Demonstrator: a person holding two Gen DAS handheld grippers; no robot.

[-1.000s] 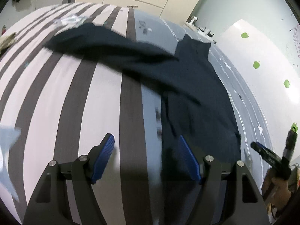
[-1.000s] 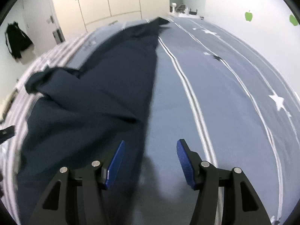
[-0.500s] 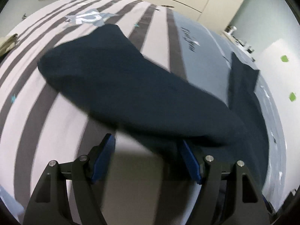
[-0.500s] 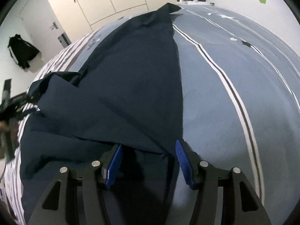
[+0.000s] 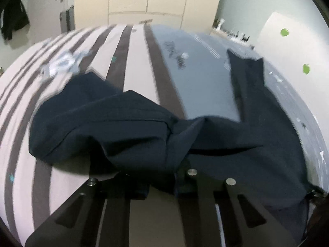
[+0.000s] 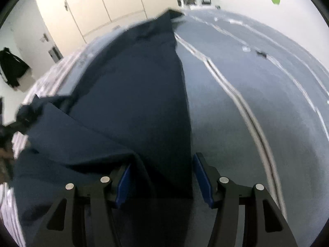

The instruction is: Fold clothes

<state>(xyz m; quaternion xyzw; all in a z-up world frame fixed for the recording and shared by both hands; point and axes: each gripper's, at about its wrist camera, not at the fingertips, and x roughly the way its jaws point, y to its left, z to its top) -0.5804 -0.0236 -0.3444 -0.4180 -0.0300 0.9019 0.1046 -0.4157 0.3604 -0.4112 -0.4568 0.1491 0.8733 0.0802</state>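
Two pairs of tongs work one dark navy garment (image 5: 127, 127), which lies spread across a bed (image 5: 139, 65) covered partly in striped, partly in grey-blue bedding. Its long axis runs away from both cameras toward the cupboards (image 6: 107, 2) at the far end: in the right wrist view the cloth stretches from just before the right tongs (image 6: 160, 181) up to a narrow far tip, with one straight edge running down to the gap between the pads.

At the left tongs (image 5: 162, 183) the jaws are closing, and a bunched fold of the garment sits between them; the pads themselves are hidden under the cloth, so the pinch looks real, though the blur makes it hard to be sure how much fabric is caught. From that point the cloth pulls up into a twisted ridge, with one flap lying out over the stripes to the left and the main body trailing off to the right.

At the right tongs the blue pads stand apart, straddling the near corner of the garment without pressing on it. That corner lies directly ahead and slightly below, so this hand is already placed for its grip: closing where it stands would probably take the edge. With both near corners taken, the fold would likely run along the long axis, carrying the near end toward the far tip.
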